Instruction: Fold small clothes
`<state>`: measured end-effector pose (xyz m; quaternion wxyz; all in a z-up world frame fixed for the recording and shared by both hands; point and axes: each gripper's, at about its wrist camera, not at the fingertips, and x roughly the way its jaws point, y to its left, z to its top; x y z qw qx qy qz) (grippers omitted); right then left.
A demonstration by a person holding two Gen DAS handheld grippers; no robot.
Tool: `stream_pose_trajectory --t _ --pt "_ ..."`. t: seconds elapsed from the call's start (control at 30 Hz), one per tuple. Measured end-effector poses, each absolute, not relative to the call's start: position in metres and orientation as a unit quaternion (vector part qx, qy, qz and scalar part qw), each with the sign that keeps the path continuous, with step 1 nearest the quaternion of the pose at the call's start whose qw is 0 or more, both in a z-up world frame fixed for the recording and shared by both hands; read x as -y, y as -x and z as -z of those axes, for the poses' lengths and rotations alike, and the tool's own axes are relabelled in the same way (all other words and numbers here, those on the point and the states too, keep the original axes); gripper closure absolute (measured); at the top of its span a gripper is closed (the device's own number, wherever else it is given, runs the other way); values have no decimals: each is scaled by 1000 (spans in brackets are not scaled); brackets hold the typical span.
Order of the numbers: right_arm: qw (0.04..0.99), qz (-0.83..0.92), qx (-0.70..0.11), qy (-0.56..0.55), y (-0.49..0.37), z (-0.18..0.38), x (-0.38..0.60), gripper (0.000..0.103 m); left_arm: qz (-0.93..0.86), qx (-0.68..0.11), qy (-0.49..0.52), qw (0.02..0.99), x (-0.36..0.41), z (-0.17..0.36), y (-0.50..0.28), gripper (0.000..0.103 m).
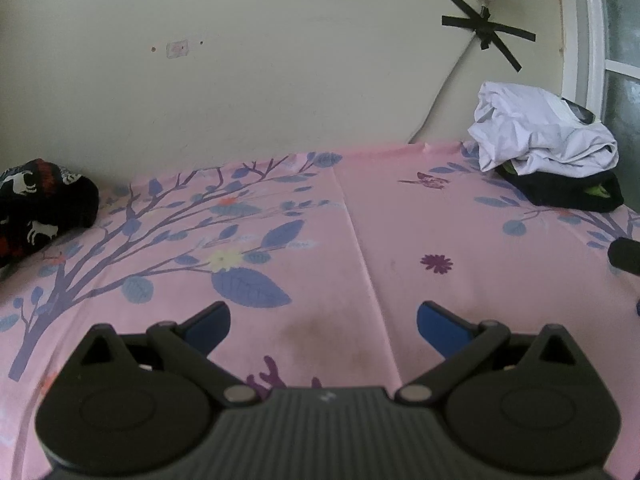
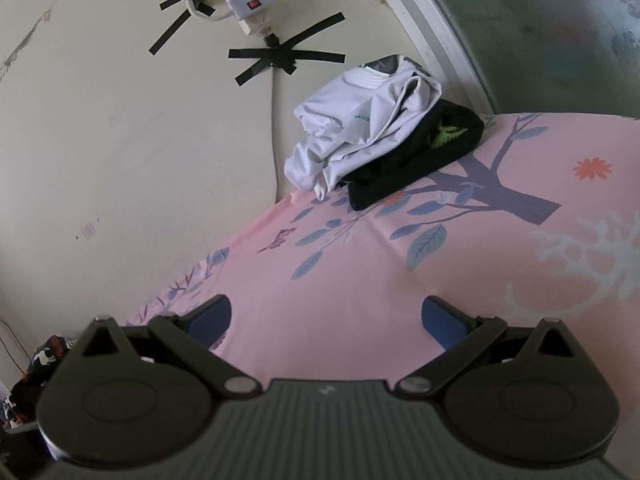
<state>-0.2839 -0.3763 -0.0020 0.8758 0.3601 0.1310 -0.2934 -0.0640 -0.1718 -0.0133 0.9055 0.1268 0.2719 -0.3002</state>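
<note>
Underneath both grippers spreads a pink bedsheet [image 1: 400,216] printed with purple branches, blue leaves and small flowers, with a crease running down its middle in the left wrist view. It meets a cream wall [image 1: 280,80] at the far edge. On that wall, at about one o'clock in the left view, strips of black tape [image 1: 486,30] cross over a grey cable that drops to the bed edge; a white power strip [image 2: 250,6] with a red switch hangs just above the tape. A white-framed window [image 2: 520,32] with frosted glass stands at two o'clock.

Over at two o'clock, near the wall, a crumpled white garment [image 1: 540,132] lies on top of a black garment [image 1: 568,194] with green showing inside. At nine o'clock sits a dark patterned garment [image 1: 40,200] with white animal shapes and red.

The left gripper [image 1: 324,324] has its blue-padded fingers spread apart over bare sheet, holding nothing. The right gripper [image 2: 326,320] is likewise spread wide and empty, pointing toward the white and black pile.
</note>
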Motion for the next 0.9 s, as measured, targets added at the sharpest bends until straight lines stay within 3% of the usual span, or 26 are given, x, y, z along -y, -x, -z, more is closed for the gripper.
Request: stream_pose_trajectory --t 0.4,0.9 --pt "875 294 -129 -362 285 2 376 7 325 -240 -132 905 169 10 75 0" --pt "875 293 -125 -365 285 2 376 6 291 -254 -153 910 172 13 71 0"
